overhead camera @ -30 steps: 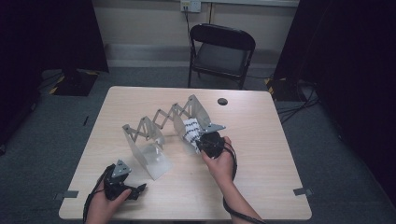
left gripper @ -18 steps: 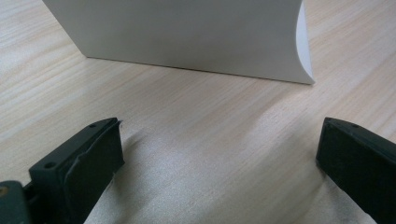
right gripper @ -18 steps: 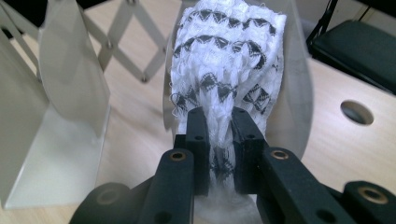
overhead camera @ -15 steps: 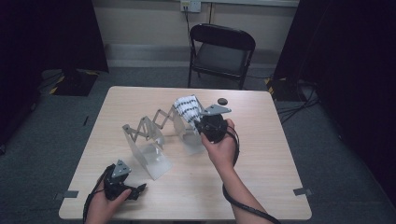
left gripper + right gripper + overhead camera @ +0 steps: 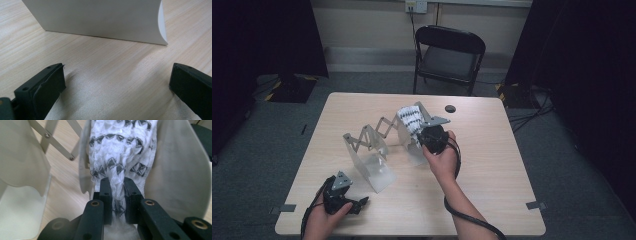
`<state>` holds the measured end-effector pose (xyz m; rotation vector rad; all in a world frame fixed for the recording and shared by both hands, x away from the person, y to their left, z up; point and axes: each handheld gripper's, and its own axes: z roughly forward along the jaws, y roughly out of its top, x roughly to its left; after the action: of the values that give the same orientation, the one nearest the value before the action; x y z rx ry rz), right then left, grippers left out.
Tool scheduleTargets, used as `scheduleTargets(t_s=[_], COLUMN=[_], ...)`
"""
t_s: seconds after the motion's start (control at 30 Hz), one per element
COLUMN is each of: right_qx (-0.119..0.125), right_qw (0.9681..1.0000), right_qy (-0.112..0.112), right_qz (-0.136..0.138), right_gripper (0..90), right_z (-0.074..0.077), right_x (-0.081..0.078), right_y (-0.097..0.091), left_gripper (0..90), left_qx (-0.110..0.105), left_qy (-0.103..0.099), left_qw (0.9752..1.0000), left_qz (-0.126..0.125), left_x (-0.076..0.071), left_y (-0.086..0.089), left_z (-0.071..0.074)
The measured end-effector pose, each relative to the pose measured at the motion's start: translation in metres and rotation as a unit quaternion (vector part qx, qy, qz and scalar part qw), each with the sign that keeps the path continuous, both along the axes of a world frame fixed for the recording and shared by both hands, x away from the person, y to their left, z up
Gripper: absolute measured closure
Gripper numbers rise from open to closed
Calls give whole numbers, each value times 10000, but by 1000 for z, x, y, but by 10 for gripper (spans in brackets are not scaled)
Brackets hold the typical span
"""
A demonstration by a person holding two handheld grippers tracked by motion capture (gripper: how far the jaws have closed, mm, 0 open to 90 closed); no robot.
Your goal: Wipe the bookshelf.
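High view: a light wood table stands on grey carpet, with a black folding chair behind its far edge and dark curtains at both sides of the room. A small black disc lies near the far edge of the table. At the table centre stands a white expanding rack: 2 upright curved end plates joined by a scissor linkage. The right gripper is raised at the rack's far plate and holds a white sock with black pattern against the top of that plate. The left gripper rests on the table near the near edge, just in front of the rack's near plate.

Left gripper view: the 2 black jaws stand wide apart with bare wood grain between them; the left gripper is released and holds nothing. The near plate of the rack stands upright ahead of it, its lower edge on the table.

Right gripper view: the right gripper is clenched on the sock; both pads press a bunched fold of the fabric between them. The sock is a white knit with rows of black triangular motifs running across it, and loose fibres show at its edge. It is stretched upward from the jaws, between the curved walls of the rack's far plate. The scissor linkage, with visible rivets, runs toward the upper left, above the table surface.
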<state>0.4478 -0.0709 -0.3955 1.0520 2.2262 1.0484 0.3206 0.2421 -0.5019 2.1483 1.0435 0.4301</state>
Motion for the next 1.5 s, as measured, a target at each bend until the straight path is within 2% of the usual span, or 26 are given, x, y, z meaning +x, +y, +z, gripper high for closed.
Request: scheduleTargets(t_s=[0.47, 0.7, 1.07, 1.5], right_qx=[1, 34, 4, 183], right_qw=[9999, 9997, 9999, 9998], right_qy=[152, 217, 121, -40], right_qz=[26, 43, 32, -75], right_gripper=[798, 800, 806, 810], right_z=[-30, -37, -23, -10], right_x=[2, 3, 0, -5], right_y=[3, 4, -1, -14], left_gripper=[0, 0, 0, 0], left_qx=[-9, -9, 3, 3], left_qy=[5, 7, 0, -2], left_qw=[10000, 10000, 10000, 10000], left_qz=[8, 6, -4, -3], left_x=[0, 0, 0, 0], left_y=[0, 0, 0, 0], left_z=[0, 0, 0, 0])
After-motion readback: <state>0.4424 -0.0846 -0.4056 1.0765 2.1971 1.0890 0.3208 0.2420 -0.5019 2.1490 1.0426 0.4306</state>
